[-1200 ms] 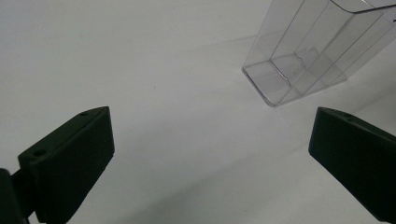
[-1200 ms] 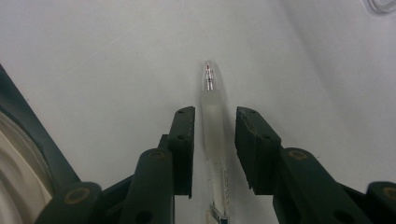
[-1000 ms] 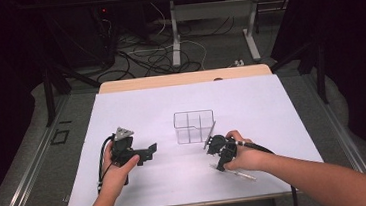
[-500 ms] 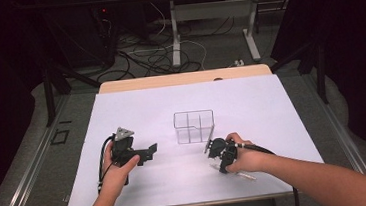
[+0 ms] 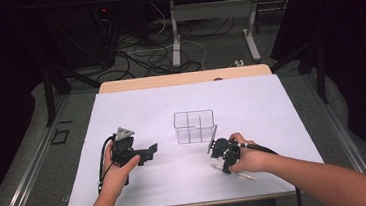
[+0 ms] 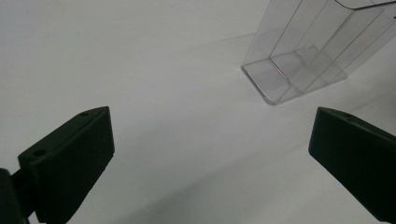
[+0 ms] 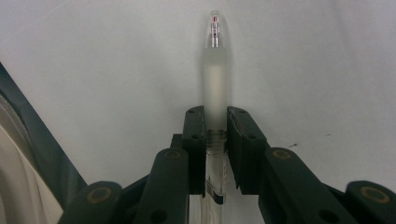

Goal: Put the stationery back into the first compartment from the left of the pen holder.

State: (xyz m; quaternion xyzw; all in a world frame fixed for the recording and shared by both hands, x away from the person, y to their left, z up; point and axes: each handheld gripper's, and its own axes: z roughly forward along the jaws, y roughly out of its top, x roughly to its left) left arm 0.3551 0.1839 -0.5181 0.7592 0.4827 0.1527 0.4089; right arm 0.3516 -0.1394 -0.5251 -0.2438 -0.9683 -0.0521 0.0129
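White paper-covered table (image 5: 271, 100) under us. Our right gripper (image 7: 215, 122) clamped on clear pen (image 7: 215, 70), frosted grip, red-tipped point sticking out past jaws; jaws just been closing on it. Pen low over paper, near front edge. Clear divided box (image 5: 194, 127) just beyond. Our left gripper (image 6: 210, 154) wide open, holding nothing.

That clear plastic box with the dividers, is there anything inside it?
The clear box looks empty: through its walls in the left gripper view only bare floor and partitions show. The pen is outside, clamped in the right claw. The box's far compartments are cut off there.
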